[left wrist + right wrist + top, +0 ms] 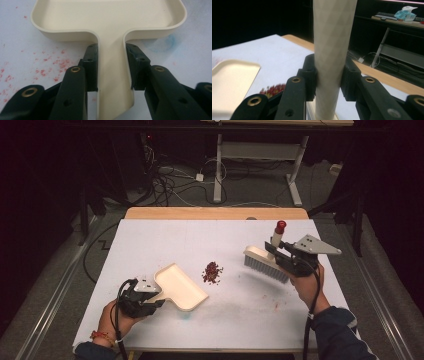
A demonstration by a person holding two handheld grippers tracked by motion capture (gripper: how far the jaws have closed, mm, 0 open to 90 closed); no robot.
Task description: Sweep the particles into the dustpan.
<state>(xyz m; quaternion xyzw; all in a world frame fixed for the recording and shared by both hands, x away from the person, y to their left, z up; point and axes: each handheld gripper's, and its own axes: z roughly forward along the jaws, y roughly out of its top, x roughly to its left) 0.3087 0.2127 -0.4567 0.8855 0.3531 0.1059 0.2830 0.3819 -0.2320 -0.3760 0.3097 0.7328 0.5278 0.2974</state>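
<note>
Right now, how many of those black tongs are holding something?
2. The left tongs grip the cream dustpan by its handle, near the table's front left. The right tongs clamp the brush handle, at the right, beyond the red crumbs.

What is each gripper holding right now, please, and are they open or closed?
Left gripper: closed on the dustpan, by its handle.
Right gripper: closed on the brush, by its handle.

Probably a dim lab: floor cables (170, 182), height-adjustable desk frame (260, 165), covered worktable (150, 235).
</note>
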